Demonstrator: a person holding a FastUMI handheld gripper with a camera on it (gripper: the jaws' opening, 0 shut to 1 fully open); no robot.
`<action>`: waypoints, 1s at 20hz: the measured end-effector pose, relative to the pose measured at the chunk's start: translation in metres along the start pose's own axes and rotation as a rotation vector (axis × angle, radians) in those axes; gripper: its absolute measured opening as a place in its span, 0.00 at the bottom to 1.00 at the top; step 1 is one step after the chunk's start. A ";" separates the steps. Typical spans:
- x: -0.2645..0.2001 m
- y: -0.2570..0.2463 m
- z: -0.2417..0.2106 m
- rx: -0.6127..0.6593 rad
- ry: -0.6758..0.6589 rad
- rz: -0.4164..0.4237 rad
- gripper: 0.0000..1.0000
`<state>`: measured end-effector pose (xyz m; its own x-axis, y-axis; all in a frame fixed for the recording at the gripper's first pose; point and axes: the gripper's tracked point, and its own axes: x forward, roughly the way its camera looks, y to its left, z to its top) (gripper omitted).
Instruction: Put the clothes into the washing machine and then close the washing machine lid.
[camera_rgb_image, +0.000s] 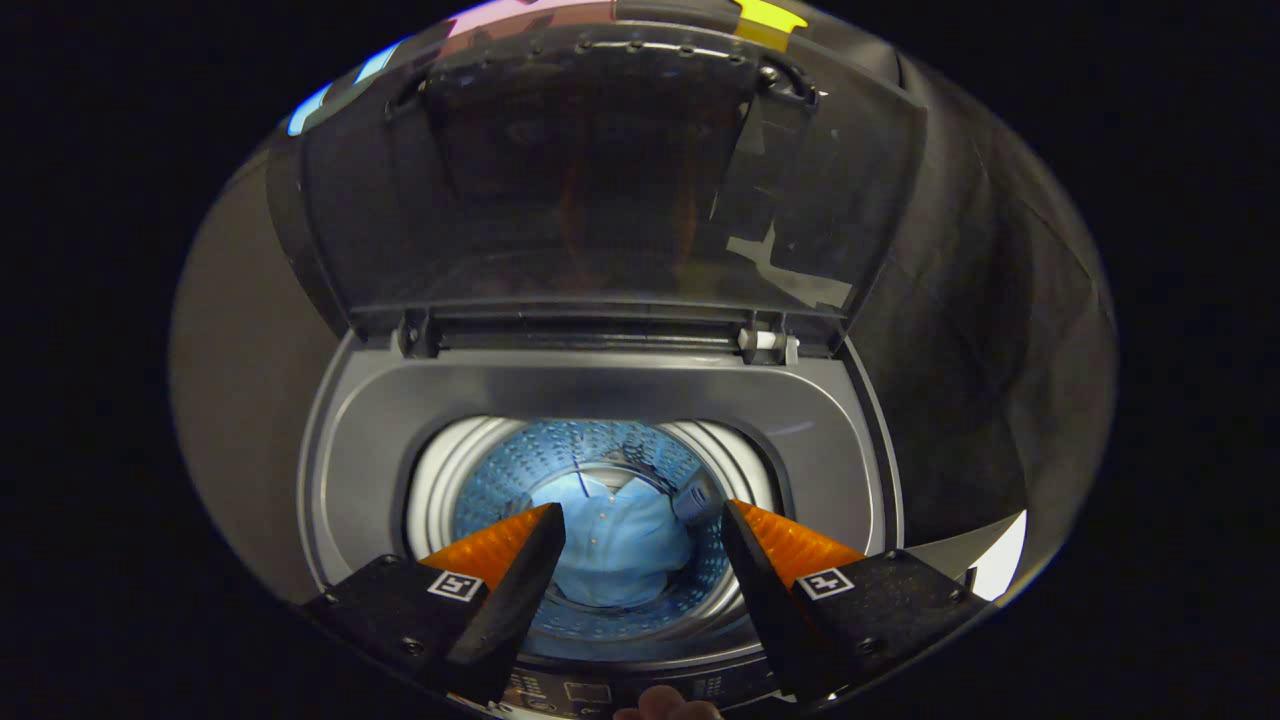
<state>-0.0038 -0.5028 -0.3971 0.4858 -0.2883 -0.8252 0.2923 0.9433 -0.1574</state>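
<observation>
A top-loading washing machine stands below me with its dark see-through lid raised upright behind the drum opening. A light blue buttoned shirt lies at the bottom of the perforated drum. My gripper hovers above the drum mouth, open, with nothing between its fingers; the shirt lies far below the gap between them.
The lid's hinges run along the back of the grey top rim. The control panel sits at the machine's front edge, with a fingertip just below it. Black cloth hangs to the right of the machine.
</observation>
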 end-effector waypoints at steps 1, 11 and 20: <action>-0.007 -0.002 0.006 -0.017 -0.018 0.007 0.97; -0.114 0.022 0.129 0.019 -0.481 0.173 0.98; -0.191 0.014 0.256 0.061 -0.768 0.206 0.99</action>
<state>0.1188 -0.4765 -0.1024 0.9602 -0.1633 -0.2265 0.1690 0.9856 0.0059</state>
